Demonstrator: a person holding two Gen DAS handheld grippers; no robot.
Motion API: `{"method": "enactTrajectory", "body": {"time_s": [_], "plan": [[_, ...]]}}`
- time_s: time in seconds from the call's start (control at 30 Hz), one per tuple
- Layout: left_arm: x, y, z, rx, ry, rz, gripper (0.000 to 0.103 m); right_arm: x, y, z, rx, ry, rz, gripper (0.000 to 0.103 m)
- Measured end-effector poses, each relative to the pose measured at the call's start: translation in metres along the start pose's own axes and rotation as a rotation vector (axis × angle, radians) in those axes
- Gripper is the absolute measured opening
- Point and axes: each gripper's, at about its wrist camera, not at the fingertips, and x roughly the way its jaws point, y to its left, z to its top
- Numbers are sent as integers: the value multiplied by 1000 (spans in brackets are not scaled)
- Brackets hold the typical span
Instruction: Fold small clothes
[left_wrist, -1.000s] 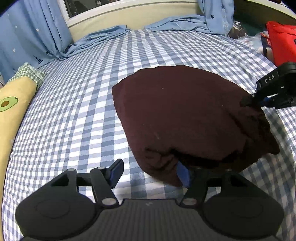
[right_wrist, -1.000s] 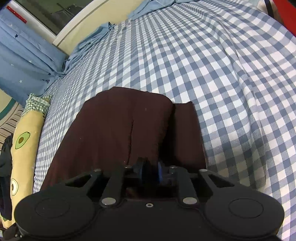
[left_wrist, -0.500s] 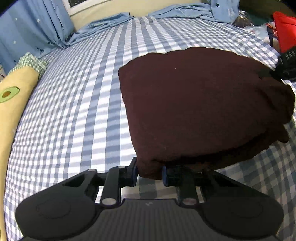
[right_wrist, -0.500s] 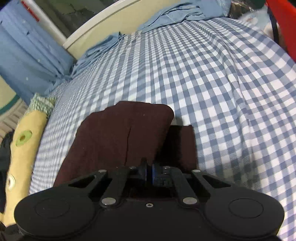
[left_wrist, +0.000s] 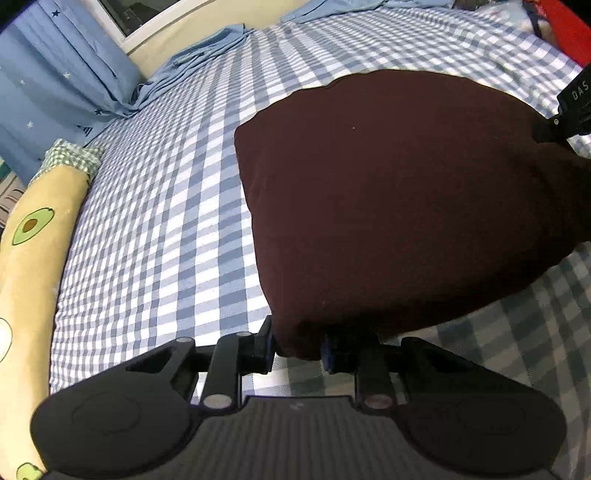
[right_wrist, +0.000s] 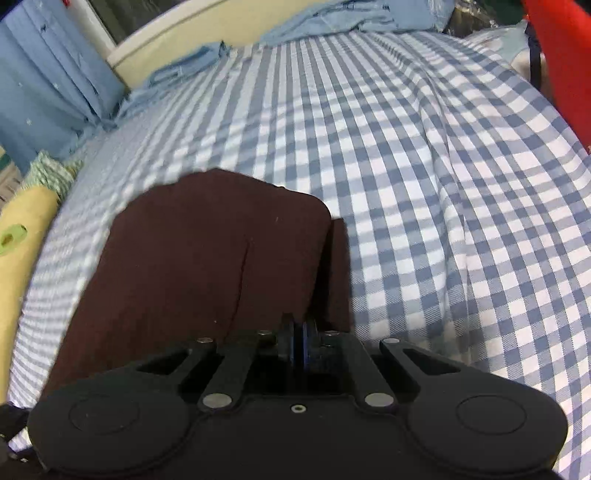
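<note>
Two grippers (left_wrist: 298, 349) (right_wrist: 300, 341) pinching maroon garment (left_wrist: 399, 206); no containers.

Blue-and-white checked bedsheet (left_wrist: 177, 206) across a bed, blue star-print curtains (left_wrist: 55, 85) beside a cream window sill (right_wrist: 173, 40), yellow avocado-print bolster (left_wrist: 29, 251) along one edge.

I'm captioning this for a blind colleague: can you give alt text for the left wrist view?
The left tool pinches the near corner of a dark maroon garment lying on a blue-and-white checked bedsheet. The right tool meets its far right edge, and an avocado-print pillow lies along the left.
</note>
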Motion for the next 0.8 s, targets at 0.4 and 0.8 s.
{"method": "enactTrajectory", "body": {"time_s": [0.4, 0.8], "plan": [[-34, 76, -29, -236, -38, -253, 47, 10, 8, -9, -58, -16, -43, 3], [-16, 115, 36, -470, -88, -280, 75, 10, 6, -20, -49, 0, -37, 3]]}}
